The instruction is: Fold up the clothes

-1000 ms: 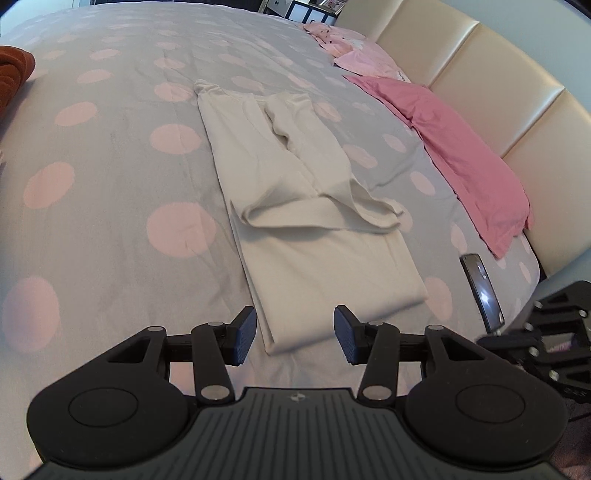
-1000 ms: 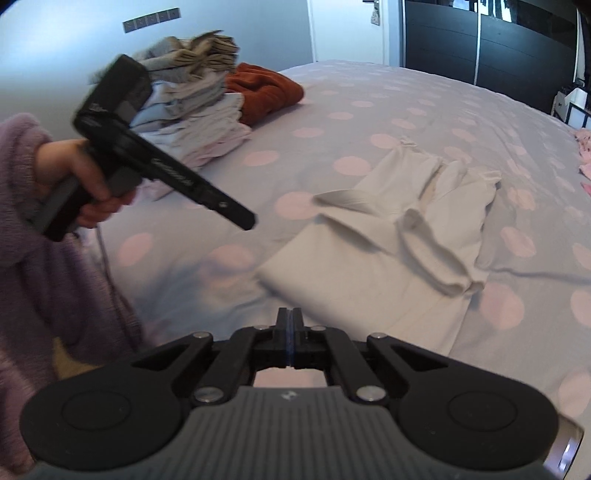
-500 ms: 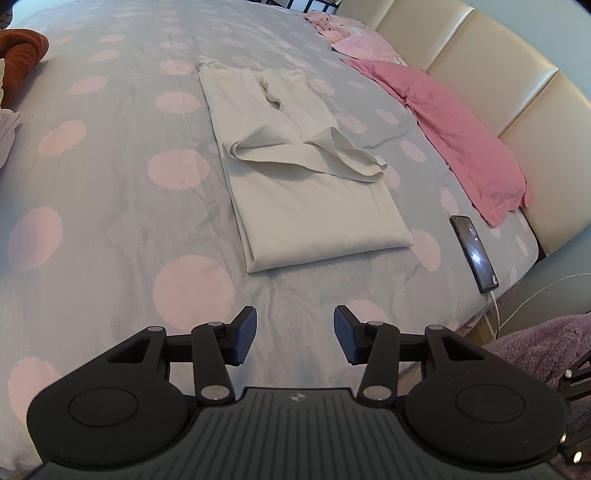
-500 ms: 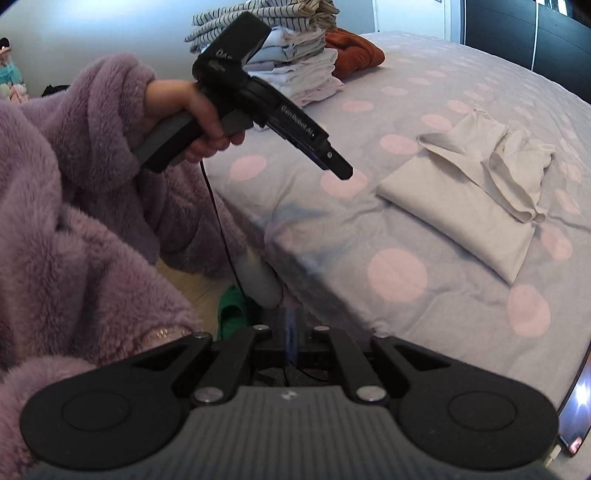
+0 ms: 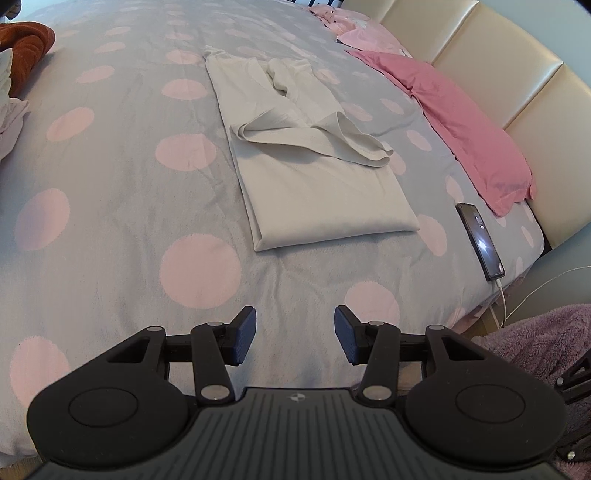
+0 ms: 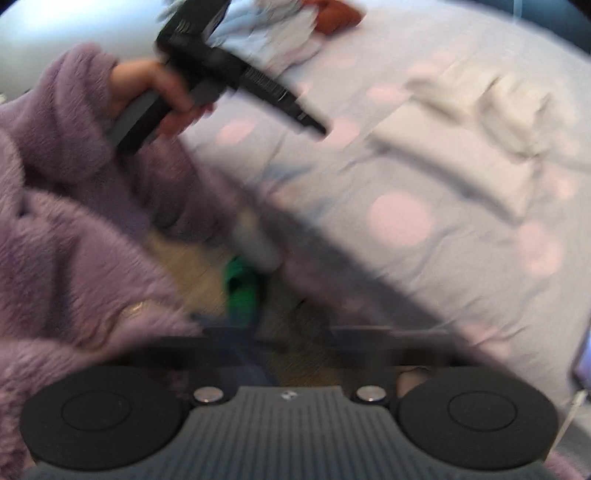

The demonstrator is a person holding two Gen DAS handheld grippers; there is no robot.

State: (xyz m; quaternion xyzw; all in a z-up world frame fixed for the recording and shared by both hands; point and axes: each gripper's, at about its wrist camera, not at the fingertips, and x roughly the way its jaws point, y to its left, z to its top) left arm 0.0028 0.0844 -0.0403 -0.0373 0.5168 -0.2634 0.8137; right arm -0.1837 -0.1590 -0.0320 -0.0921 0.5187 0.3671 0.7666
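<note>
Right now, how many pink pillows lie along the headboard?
2 can be seen. The dark pink pillow lies along the cream headboard, close to the phone. The pale pink pillow lies beyond it at the frame's top edge. More may be hidden past that edge.

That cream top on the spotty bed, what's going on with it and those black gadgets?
A person in a fluffy purple robe is folding laundry with a hand-held black gripper in each hand. The cream long-sleeved top lies partly folded on the grey duvet with pink dots, sleeves crossed over its body. Neither gripper touches it now. The left gripper hovers short of the top's near edge, fingers apart and empty. The right gripper's view is blurred; its fingers appear shut on nothing. A black phone lies plugged in nearby.
</note>
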